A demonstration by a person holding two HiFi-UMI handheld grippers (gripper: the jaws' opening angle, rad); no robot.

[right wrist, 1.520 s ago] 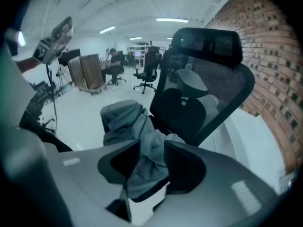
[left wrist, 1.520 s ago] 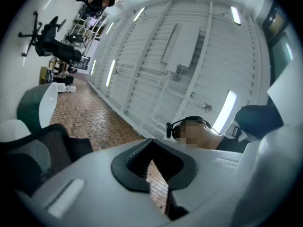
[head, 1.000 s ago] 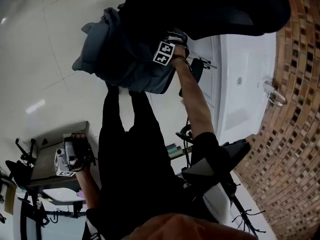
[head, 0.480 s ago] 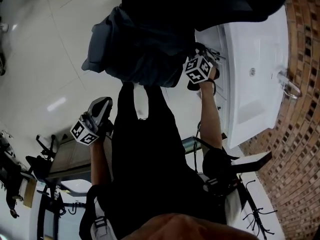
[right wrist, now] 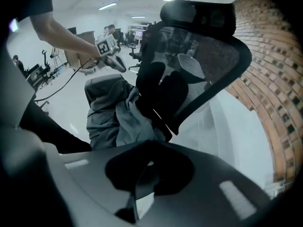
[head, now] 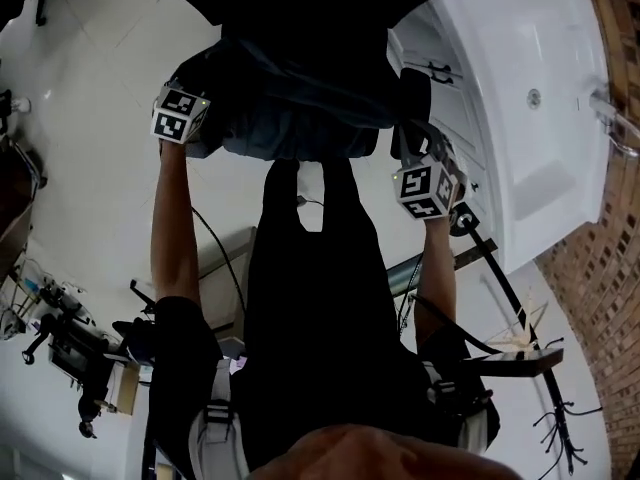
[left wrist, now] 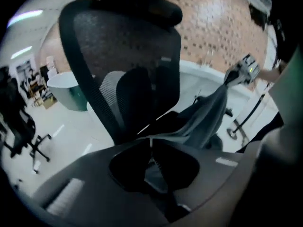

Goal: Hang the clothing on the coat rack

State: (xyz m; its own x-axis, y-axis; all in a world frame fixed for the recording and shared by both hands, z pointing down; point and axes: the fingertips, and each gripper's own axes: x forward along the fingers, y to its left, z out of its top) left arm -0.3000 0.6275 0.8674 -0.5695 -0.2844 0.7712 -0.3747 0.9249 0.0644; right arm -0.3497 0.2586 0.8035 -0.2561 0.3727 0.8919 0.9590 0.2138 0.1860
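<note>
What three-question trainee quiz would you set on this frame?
1. True or false: the grey garment lies flat on the floor.
2. The garment is bunched against which thing? A) coat rack B) black mesh-backed office chair C) white bathtub
3. Fill in: the left gripper and the right gripper are both ___ on the garment.
Key: 1 false; 2 B; 3 shut.
</note>
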